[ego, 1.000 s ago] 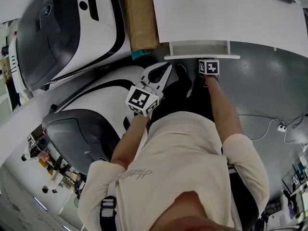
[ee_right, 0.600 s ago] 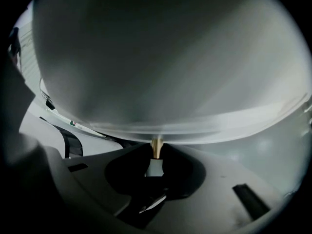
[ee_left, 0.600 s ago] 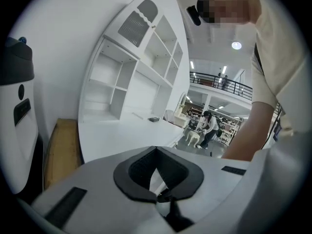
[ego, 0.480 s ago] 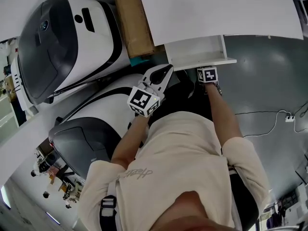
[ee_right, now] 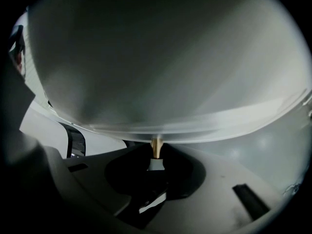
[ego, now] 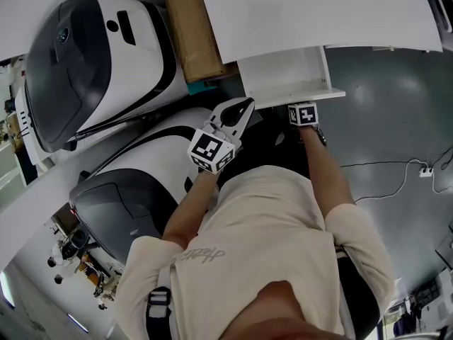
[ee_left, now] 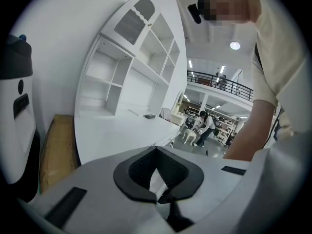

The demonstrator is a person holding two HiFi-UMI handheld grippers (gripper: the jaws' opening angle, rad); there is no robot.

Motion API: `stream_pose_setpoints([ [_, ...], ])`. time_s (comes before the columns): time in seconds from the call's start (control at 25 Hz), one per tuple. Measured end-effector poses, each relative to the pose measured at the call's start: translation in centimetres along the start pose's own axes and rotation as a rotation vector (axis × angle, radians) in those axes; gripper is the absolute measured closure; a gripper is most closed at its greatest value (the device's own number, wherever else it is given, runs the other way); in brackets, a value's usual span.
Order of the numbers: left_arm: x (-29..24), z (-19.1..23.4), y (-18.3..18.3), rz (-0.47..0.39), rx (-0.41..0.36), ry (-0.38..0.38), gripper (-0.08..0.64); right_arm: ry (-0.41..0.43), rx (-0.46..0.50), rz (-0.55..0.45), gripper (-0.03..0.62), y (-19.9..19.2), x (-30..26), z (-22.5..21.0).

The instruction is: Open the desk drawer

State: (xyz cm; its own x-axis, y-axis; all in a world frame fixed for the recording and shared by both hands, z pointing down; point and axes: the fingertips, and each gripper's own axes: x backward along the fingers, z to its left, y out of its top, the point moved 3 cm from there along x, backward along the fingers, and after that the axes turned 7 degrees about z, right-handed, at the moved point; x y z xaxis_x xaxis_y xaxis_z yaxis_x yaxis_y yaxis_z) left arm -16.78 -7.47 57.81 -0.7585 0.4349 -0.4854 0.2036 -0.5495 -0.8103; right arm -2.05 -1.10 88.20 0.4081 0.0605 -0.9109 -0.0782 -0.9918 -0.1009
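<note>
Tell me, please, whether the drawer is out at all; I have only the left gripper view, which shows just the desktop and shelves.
Observer: Yes; the head view shows the drawer standing partway out from under the white desk.
Operator: Thank you. Is the right gripper on it?
Observer: Yes; its own view shows the right gripper closed on the knob on the drawer's front.
</note>
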Motion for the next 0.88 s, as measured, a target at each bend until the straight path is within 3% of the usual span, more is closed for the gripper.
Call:
stream_pose_setpoints([
  [0.64,0.3,-5.2,-1.9,-0.013,0.037,0.095,0.560,0.039,0.021,-0.001,0.509,-5.2,0.4,0.0],
  [0.88,0.7,-7.3,-3.1,-0.020,0.057,0.138,0.560,0.054,0.034,-0.010,0.508,-5.1,0.5,0.0],
])
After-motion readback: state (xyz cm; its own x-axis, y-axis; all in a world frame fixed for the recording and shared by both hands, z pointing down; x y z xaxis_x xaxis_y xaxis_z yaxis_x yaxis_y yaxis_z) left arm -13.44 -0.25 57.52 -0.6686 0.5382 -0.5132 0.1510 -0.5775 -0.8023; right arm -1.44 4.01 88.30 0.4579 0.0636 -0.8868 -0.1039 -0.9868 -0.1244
